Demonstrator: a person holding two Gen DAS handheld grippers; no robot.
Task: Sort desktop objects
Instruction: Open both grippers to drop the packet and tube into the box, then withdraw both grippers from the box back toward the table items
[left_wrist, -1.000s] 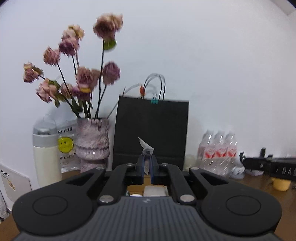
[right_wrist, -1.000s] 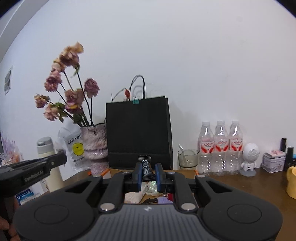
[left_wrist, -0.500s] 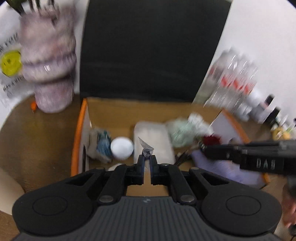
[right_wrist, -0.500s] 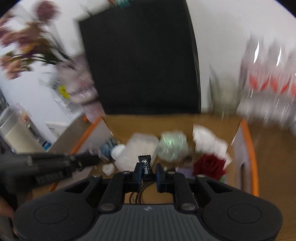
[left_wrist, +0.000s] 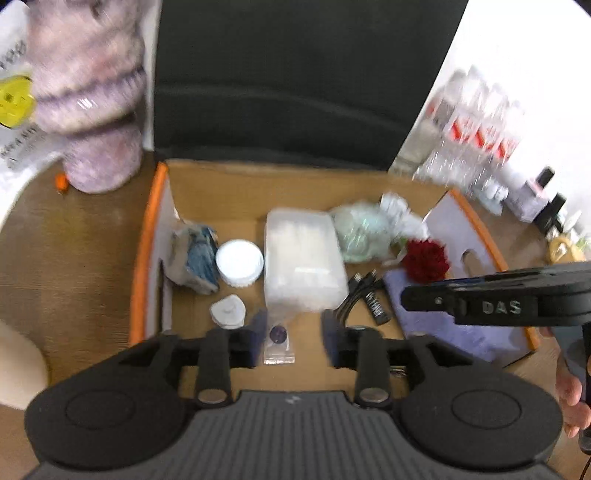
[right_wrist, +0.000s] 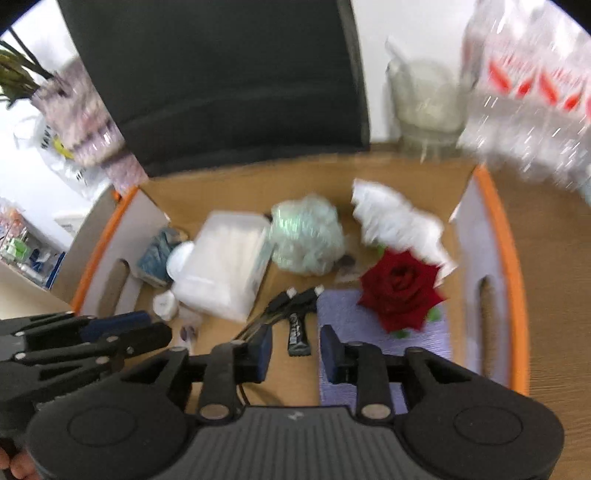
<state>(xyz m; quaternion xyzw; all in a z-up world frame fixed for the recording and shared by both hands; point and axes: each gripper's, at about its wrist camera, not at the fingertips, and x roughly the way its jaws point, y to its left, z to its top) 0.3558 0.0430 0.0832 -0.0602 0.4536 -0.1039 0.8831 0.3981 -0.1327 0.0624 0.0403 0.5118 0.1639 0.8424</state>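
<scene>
Both grippers hover over an open cardboard box (left_wrist: 207, 173) with orange edges. My left gripper (left_wrist: 290, 339) is open; a small clear plastic bag (left_wrist: 279, 338) lies on the box floor between its fingers. My right gripper (right_wrist: 295, 349) is open; a small black tube (right_wrist: 296, 334) lies on the box floor between its fingers. The box also holds a clear plastic case (left_wrist: 303, 258), a white round lid (left_wrist: 239, 262), a green mesh ball (right_wrist: 306, 234), a red rose (right_wrist: 400, 290), black cables (right_wrist: 291, 301) and a purple cloth (right_wrist: 347, 317).
A black paper bag (left_wrist: 295, 74) stands behind the box. A purple vase (left_wrist: 92, 99) is at the left, water bottles (left_wrist: 476, 136) and a glass cup (right_wrist: 428, 99) at the right. The box sits on a wooden table (left_wrist: 74, 251).
Both grippers tilted down over the box and opened. The plastic bag left the left gripper and the black tube left the right gripper; both now lie in the box.
</scene>
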